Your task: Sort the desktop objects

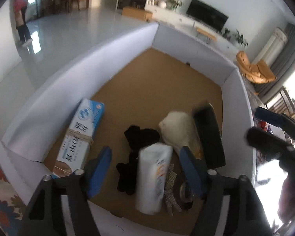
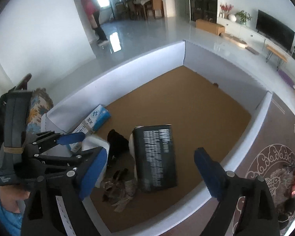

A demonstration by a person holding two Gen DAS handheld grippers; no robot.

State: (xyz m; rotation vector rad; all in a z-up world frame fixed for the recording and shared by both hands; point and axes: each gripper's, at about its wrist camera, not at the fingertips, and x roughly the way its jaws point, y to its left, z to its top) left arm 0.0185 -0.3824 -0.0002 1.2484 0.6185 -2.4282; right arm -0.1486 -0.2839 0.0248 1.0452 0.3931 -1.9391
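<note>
A big white-walled box (image 1: 127, 45) with a brown cardboard floor holds the sorted things. My left gripper (image 1: 145, 169) hangs open over its near end, and a white tube (image 1: 153, 177) lies below between the fingers, clear of both pads. Around the tube are a black cloth (image 1: 141, 137), a cream plush (image 1: 177, 129), a patterned cloth (image 1: 171, 188) and a blue-and-white carton (image 1: 78, 135) bound with a rubber band. My right gripper (image 2: 151, 171) stands wide open above a black box (image 2: 157, 157) that lies flat on the floor, touching nothing.
The far half of the box floor (image 2: 186, 98) is bare cardboard. A tape roll (image 1: 184, 192) lies by the patterned cloth. A flowered cloth (image 1: 2, 186) lies left of the box, a patterned mat (image 2: 275, 167) right of it. A person (image 2: 92, 13) stands far off.
</note>
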